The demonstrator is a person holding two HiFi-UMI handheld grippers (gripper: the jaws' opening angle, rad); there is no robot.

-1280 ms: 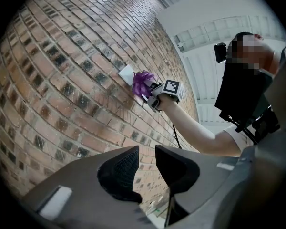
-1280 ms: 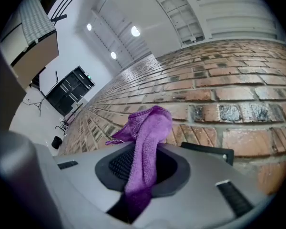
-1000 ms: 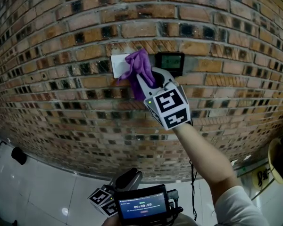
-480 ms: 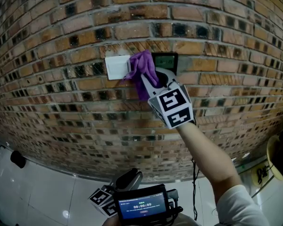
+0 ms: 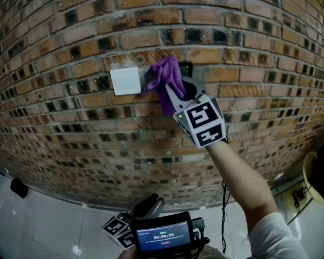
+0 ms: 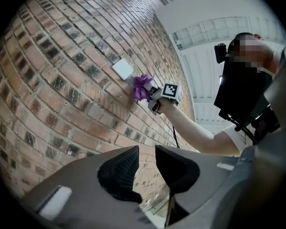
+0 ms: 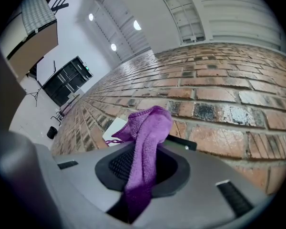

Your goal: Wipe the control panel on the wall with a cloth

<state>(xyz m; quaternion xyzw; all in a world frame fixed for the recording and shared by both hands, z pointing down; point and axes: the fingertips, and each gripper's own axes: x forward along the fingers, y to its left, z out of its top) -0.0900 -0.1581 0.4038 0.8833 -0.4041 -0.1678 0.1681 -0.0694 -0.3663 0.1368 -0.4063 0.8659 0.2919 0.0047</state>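
Since a second ago, when the dark rectangular control panel (image 5: 187, 67) set in the wall stood bare to the right of my cloth, the soft purple microfibre cloth (image 5: 166, 79) has slid rightward across it. Now only a narrow dark strip of the panel shows past the cloth's right edge. I take that to mean the wipe proper is under way, since the bunched head of the cloth now lies over the panel face rather than over its neighbour.

My right gripper (image 7: 142, 171) stays clenched on the cloth. The cloth's tail runs down between the jaws, and its loose end folds over their tips toward the wall. The white square plastic plate (image 5: 125, 81) just left of the panel was partly overlapped a second ago. It is now uncovered, with the cloth's fringe only at its right edge. Around both runs the rough brown brick wall (image 5: 70, 47). My left gripper (image 6: 147, 168) hangs low and well away from the wall, its jaws a little apart with nothing between them.

I cannot see the panel's display or any buttons under the cloth, so I cannot judge how much has been wiped or whether the cloth presses flat. The right gripper view gives only a thin dark edge beyond the purple folds. In the head view the left gripper is cut off by the bottom edge, and the figures on the small screen (image 5: 162, 234) mounted there are too small to read.
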